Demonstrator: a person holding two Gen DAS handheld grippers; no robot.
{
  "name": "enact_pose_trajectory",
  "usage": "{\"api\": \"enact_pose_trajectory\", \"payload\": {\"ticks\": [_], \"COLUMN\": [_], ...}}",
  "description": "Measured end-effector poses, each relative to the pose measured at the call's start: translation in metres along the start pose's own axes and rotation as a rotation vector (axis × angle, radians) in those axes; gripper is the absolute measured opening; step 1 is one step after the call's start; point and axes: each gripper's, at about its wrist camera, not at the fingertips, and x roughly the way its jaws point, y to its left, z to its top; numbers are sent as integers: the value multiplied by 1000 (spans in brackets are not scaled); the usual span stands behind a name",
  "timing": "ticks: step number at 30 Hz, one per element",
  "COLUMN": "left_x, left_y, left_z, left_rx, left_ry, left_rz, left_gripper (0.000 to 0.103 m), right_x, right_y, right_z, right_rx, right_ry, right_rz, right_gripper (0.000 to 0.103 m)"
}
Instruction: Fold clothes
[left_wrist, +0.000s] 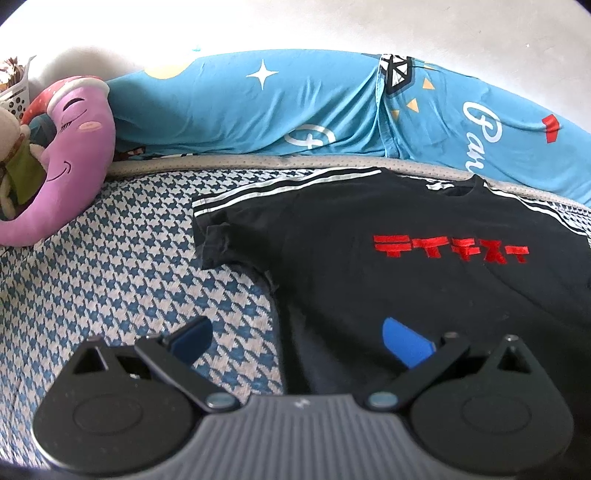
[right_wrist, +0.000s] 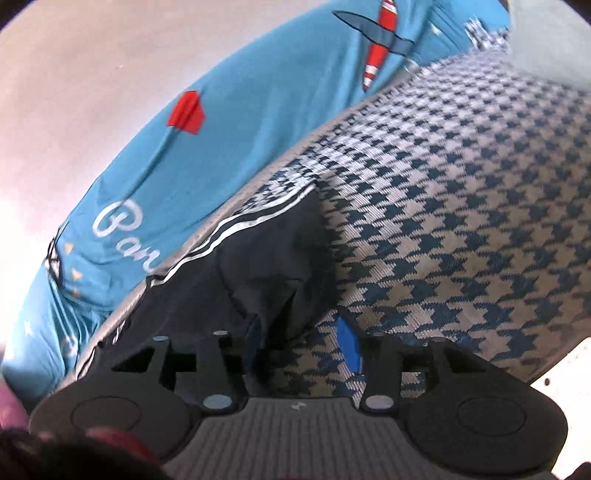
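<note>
- The black T-shirt (left_wrist: 388, 266) lies spread flat, front up, on the houndstooth bed cover (left_wrist: 110, 266), its collar toward 12 o'clock against the rolled blue quilt (left_wrist: 229, 110) and its red lettering (left_wrist: 450, 249) showing.
- My left gripper (left_wrist: 295, 343) hangs with its blue pads spread wide, straddling the shirt's left side edge at 6 o'clock in its view; it holds nothing.
- My right gripper (right_wrist: 295, 347) sits at the shirt's other sleeve (right_wrist: 266, 266), which is bunched at 9 to 10 o'clock. One blue pad (right_wrist: 349, 345) shows over bare cover; the other is lost against dark cloth. The jaws look apart, with no cloth pinched that I can see.
- The shirt flat and unfolded fits either a garment laid out for folding or one just smoothed between folds; I cannot tell which.
- Risk: the left sleeve (left_wrist: 218, 236) is curled under at its hem. If I fold over it, the wrinkle could be locked into the stack.
- Risk: closing on the side edge may catch only the top layer, so front and back could slide apart when lifted.
- Risk: pads pressing low may nip the bed cover along with the shirt.
- The left view alone shows the whole front, the lettering and a purple plush toy (left_wrist: 74, 158) at 9 o'clock.
- The right view alone shows the far sleeve's striped shoulder (right_wrist: 236, 229) and the open cover toward 2 o'clock.
</note>
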Motion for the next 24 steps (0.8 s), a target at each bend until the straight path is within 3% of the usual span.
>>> {"api": "enact_pose_trajectory", "payload": {"ticks": [7, 10, 12, 17, 22, 24], "left_x": [2, 3, 4, 8, 10, 11], "left_y": [2, 3, 3, 3, -3, -5], "left_z": [-2, -3, -3, -4, -6, -6], "left_rx": [5, 6, 5, 4, 23, 24], "left_ry": [8, 10, 14, 29, 29, 30], "left_rz": [2, 5, 10, 17, 20, 19], "left_gripper": [103, 103, 103, 103, 103, 103], "right_x": [17, 25, 29, 28, 12, 15], "right_y": [20, 30, 38, 49, 60, 57], "right_z": [-3, -6, -10, -11, -7, -5], "right_rx": [-70, -114, -164, -228, -299, -269], "right_ry": [-28, -42, -49, -92, -240, -225], "right_rz": [-27, -43, -58, -105, -184, -219], "right_gripper": [49, 34, 12, 7, 7, 8]}}
